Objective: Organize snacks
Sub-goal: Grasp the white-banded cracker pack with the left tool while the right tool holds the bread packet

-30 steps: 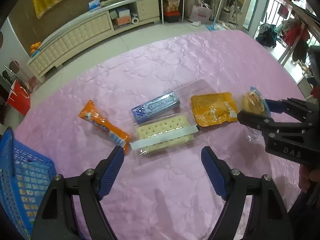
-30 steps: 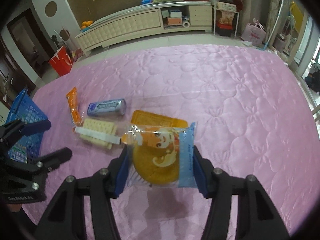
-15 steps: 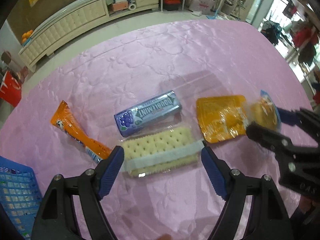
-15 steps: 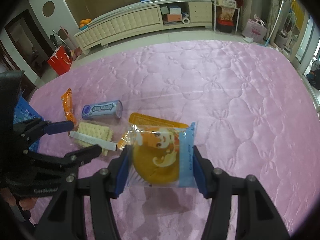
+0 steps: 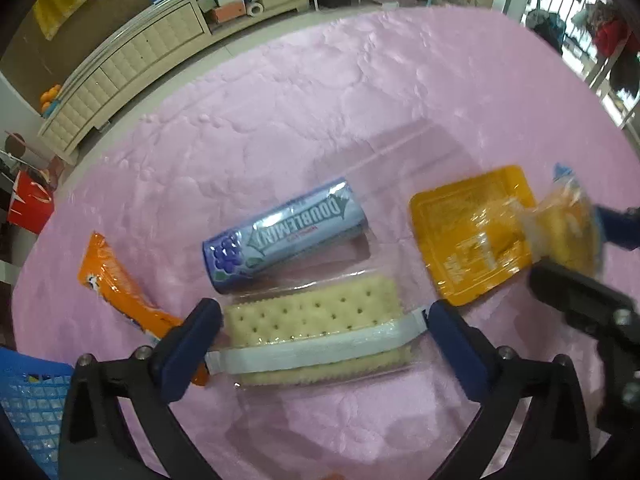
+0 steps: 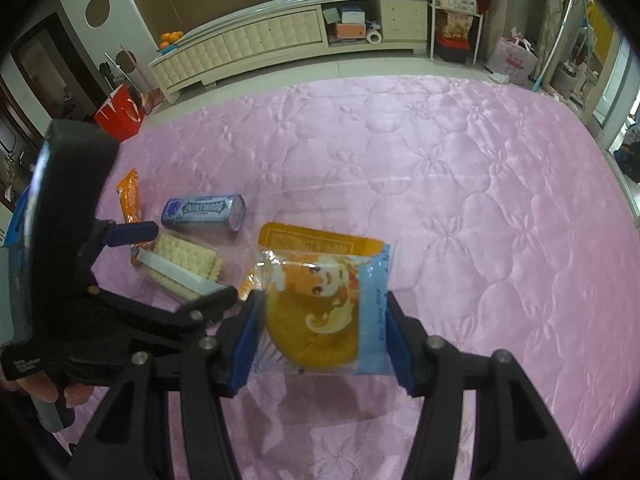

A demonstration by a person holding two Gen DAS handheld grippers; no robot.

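while the cracker pack [image 5: 316,328] lies flat on the pink quilted surface [image 5: 360,92], the left gripper [image 5: 320,338] straddles it, its fingers [image 5: 192,340] having just been opening to their widest, one past each end of the pack and not pressing it. just behind the pack lies a blue gum tube [image 5: 280,232]; an orange stick pack [image 5: 120,296] lies at its left end, a yellow sachet [image 5: 472,236] to its right. beyond the sachet, the right gripper [image 6: 322,330] pinches a cake packet [image 6: 324,312] between narrow fingers. a blue basket [image 5: 28,404] sits left of the pack.
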